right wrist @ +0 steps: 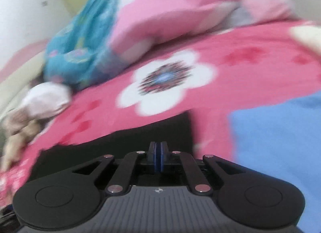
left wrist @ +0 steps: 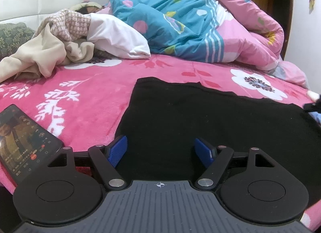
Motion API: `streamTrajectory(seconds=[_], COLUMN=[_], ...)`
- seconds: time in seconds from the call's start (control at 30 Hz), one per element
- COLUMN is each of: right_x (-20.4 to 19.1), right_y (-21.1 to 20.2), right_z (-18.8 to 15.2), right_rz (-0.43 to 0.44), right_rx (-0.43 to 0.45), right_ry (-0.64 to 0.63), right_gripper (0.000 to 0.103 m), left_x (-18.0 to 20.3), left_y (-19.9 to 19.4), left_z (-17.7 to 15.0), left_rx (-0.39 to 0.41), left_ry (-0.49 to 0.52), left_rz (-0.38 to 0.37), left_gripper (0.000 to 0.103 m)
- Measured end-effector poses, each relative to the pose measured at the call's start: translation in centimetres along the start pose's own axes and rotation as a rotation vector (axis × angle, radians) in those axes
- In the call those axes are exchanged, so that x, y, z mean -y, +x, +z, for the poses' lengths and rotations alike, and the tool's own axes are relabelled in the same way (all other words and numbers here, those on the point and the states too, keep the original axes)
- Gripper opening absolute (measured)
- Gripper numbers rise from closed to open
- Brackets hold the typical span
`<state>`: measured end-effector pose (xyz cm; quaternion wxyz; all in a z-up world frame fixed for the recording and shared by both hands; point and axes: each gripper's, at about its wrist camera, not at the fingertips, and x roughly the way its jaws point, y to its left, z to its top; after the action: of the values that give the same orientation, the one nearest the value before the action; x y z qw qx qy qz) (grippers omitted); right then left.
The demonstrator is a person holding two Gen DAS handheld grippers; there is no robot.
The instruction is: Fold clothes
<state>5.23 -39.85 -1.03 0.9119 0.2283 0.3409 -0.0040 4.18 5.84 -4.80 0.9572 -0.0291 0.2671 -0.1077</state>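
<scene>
A black garment [left wrist: 200,116] lies flat on the pink flowered blanket [left wrist: 90,84]. My left gripper [left wrist: 161,144] hovers over its near part, open, with nothing between the blue pads. The right wrist view is blurred by motion. There my right gripper [right wrist: 158,145] is shut, pads together, just above the black garment [right wrist: 120,142]. No cloth shows between its pads. A light blue garment [right wrist: 280,142] lies to its right on the blanket [right wrist: 240,62].
A lit phone [left wrist: 24,142] lies on the blanket at near left. Beige clothes [left wrist: 46,56] and a white pillow [left wrist: 118,34] are heaped at far left. A person [left wrist: 88,9] lies under a blue and pink quilt [left wrist: 180,22] at the back.
</scene>
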Motion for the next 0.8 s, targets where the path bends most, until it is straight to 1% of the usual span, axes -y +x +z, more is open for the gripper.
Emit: streamTrajectory(seconds=[0.03,0.07,0.13,0.17,0.2,0.23,0.27,0.37,0.43,0.5,0.53,0.6,0.63,0.7,0.8], right_x=[-0.2,0.3,2.6,3.9,5.0,5.5,5.6,4.2,3.0,3.1,3.3,4.7,5.0,5.3,2.9], right_y=[0.9,1.8,2.4,2.0,1.4,0.6,-0.6,-4.3,-5.7,-5.9,-6.1,-7.1,-8.3,-10.6,-12.6], right_z=[0.2,0.5,1.3,1.7,2.1,2.1,1.9,0.3,-1.6,-3.7,-4.8,-6.3,-6.6,-7.3,-8.7], right_rz=[0.018,-0.005,-0.076,-0.135,-0.186,-0.207,-0.197,-0.091,0.004,0.044,0.043,-0.066,-0.097,-0.143,-0.045], right_rx=[-0.023,-0.029,0.016,0.049,0.078,0.094,0.096,0.066,0.008,-0.058,-0.079,-0.048,-0.014,0.05,0.077], right_ry=[0.0,0.015,0.086,0.135,0.176,0.19,0.187,0.141,0.11,0.135,0.148,0.177,0.198,0.23,0.175], right_gripper=[0.003,0.003,0.0,0.0,0.003,0.003,0.003,0.004,0.006,0.007,0.007,0.0,0.003,0.005,0.005], left_x=[0.0,0.1,0.0,-0.1,-0.1,-0.1,-0.2,-0.2,-0.2,-0.1,-0.1,-0.2,-0.3,-0.4,-0.5], left_y=[0.0,0.0,-0.1,-0.1,-0.1,-0.1,-0.1,0.0,0.0,0.0,-0.1,-0.3,-0.4,-0.8,-1.3], left_z=[0.0,0.1,0.1,0.1,0.1,0.2,0.2,0.2,0.2,0.2,0.2,0.3,0.3,0.5,0.6], left_rx=[0.0,-0.001,-0.003,-0.003,-0.003,-0.003,-0.003,-0.004,-0.005,-0.006,-0.007,-0.008,-0.008,-0.002,0.01], left_ry=[0.002,0.003,0.001,-0.002,-0.005,-0.006,-0.007,-0.005,-0.004,-0.006,-0.01,-0.022,-0.027,-0.032,-0.037], left_rz=[0.001,0.002,0.0,-0.001,-0.003,-0.004,-0.005,-0.007,-0.006,-0.004,-0.003,-0.002,-0.001,0.006,0.017], left_gripper=[0.075,0.075,0.075,0.075,0.075,0.075,0.075,0.075,0.076,0.076,0.076,0.076,0.076,0.076,0.077])
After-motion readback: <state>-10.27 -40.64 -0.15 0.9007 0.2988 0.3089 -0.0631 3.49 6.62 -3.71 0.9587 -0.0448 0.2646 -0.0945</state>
